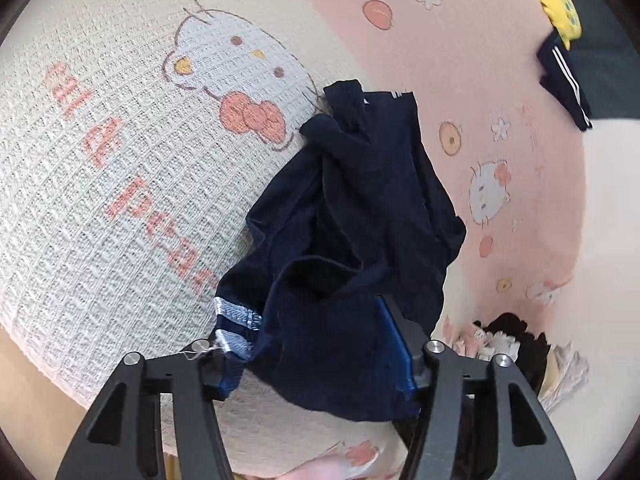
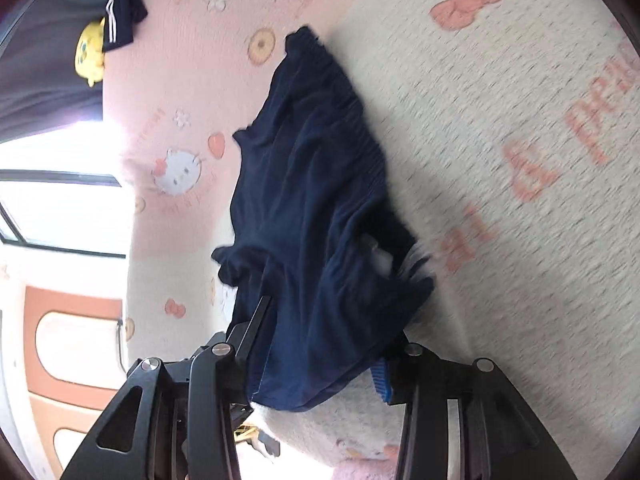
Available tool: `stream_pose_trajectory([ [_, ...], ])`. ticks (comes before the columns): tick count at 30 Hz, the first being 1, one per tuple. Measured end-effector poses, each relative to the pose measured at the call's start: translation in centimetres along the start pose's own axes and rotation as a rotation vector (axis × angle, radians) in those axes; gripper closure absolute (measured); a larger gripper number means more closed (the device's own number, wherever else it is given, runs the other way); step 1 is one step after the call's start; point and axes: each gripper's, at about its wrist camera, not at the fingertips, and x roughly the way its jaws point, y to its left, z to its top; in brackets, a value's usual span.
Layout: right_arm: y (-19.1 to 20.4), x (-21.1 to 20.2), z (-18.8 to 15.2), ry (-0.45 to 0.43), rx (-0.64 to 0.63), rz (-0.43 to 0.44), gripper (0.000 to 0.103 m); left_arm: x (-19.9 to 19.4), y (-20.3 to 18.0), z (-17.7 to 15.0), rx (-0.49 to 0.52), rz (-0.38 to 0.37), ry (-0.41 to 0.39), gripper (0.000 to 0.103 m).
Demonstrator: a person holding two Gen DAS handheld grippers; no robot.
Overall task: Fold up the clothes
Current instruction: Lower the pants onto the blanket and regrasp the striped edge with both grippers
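Note:
A crumpled navy garment (image 1: pixel 360 208) with a white-striped cuff (image 1: pixel 236 320) lies on a pink and cream cartoon-cat blanket (image 1: pixel 120 160). My left gripper (image 1: pixel 308 344) is open at the garment's near end. Its jaws stand wide apart, with cloth bunched between them and draped over the right finger (image 1: pixel 394 340). In the right wrist view the same garment (image 2: pixel 312 184) stretches away over the blanket (image 2: pixel 500 120). My right gripper (image 2: pixel 324 340) is open too, fingers spread on either side of the garment's near edge. That view is motion-blurred.
Another navy garment with white stripes (image 1: pixel 564 84) and a yellow plush toy (image 1: pixel 560 12) sit at the blanket's far edge. A dark and white heap (image 1: pixel 504 340) lies at the right. Part of a hand (image 1: pixel 332 470) shows below. A bright window (image 2: pixel 60 208) is to the left.

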Motion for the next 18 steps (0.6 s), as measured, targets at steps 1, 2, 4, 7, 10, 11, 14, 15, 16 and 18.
stream_pose_trajectory([
  [1,-0.2,-0.2,0.2,-0.010,0.011,0.006,0.062,0.1,-0.3,0.1,0.014,0.007,-0.003,0.047],
  [2,-0.5,-0.5,0.4,-0.020,0.021,0.012,0.062,0.1,-0.6,0.2,0.032,0.020,-0.008,0.047],
  [4,-0.9,-1.0,0.7,-0.040,0.043,0.023,0.062,0.3,-1.3,0.3,0.075,0.056,-0.025,0.047],
  [7,-0.6,-1.7,1.6,-0.071,0.063,0.012,0.062,0.6,-2.0,0.6,0.137,0.104,-0.044,0.046],
  [10,0.4,-2.3,2.7,-0.103,0.078,-0.016,0.062,0.7,-3.0,0.1,0.194,0.145,-0.051,0.046],
  [11,0.7,-2.5,3.0,-0.113,0.082,-0.025,0.061,0.8,-3.3,-0.1,0.212,0.153,-0.048,0.044],
  [14,1.7,-3.1,4.1,-0.145,0.097,-0.052,0.062,1.1,-4.1,-0.7,0.277,0.147,-0.028,0.030],
  [15,2.0,-3.3,4.5,-0.155,0.102,-0.061,0.062,1.2,-4.3,-0.9,0.300,0.160,-0.027,0.030],
  [16,2.0,-3.4,4.5,-0.160,0.108,-0.064,0.062,1.4,-4.6,-1.0,0.321,0.175,-0.029,0.030],
  [18,2.1,-3.4,4.4,-0.161,0.105,-0.077,0.064,1.6,-5.2,-1.2,0.355,0.218,-0.055,0.030],
])
